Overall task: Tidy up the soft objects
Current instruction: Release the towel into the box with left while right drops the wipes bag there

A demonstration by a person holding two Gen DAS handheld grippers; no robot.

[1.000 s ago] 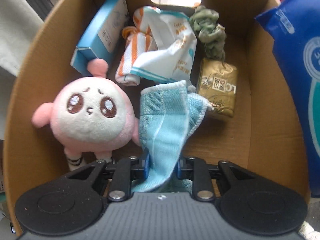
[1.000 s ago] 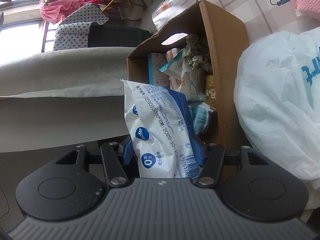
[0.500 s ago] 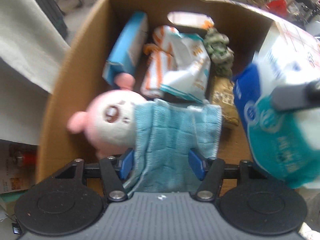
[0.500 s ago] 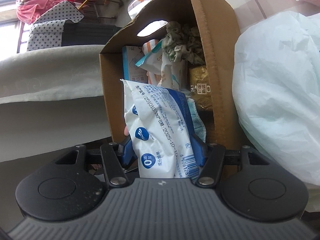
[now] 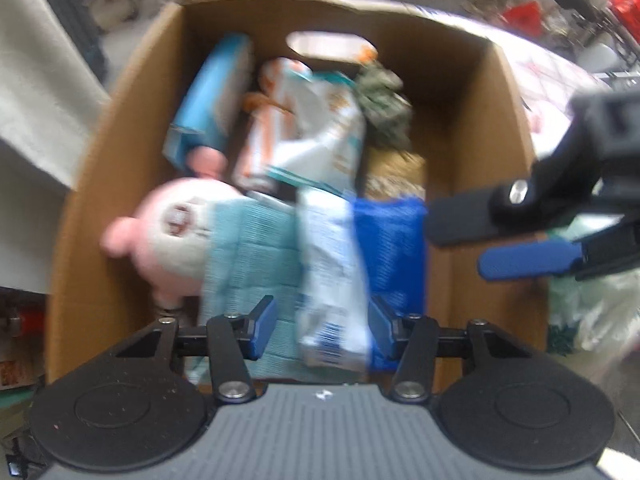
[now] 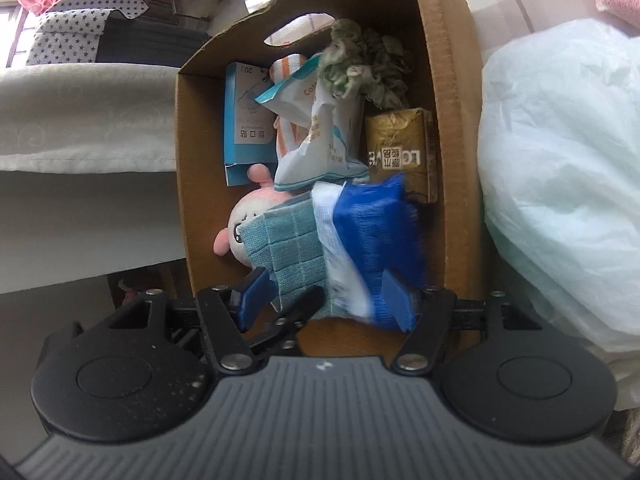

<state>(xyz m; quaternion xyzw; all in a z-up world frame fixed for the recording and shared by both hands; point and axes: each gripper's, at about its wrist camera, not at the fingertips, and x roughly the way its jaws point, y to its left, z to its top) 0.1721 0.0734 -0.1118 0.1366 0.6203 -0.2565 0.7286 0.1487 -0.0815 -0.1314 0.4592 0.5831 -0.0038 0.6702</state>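
- a cluttered room with a pale cloth-covered surface on one side and a bulging white plastic bag just beside the cardboard box on the other.
- the box stands open; along its far wall lie a blue carton, a white-and-orange wipes packet, a green scrunched cloth and a gold tissue pack.
- a pink plush toy sits by the box's left wall, half covered by the teal towel, which is draped across the box's near half.
- the left gripper hovers over the near edge, jaws released and just narrowing; the towel lies below the gap, and the pads are not pressing on it.
- the right gripper has just been spreading its jaws; the blue-and-white tissue packet lies blurred between them, beside the towel toward the box's right wall, loose from the left pad; whether the right pad touches it i cannot tell.
- in the left wrist view the right gripper's fingers reach in over the box's right wall.
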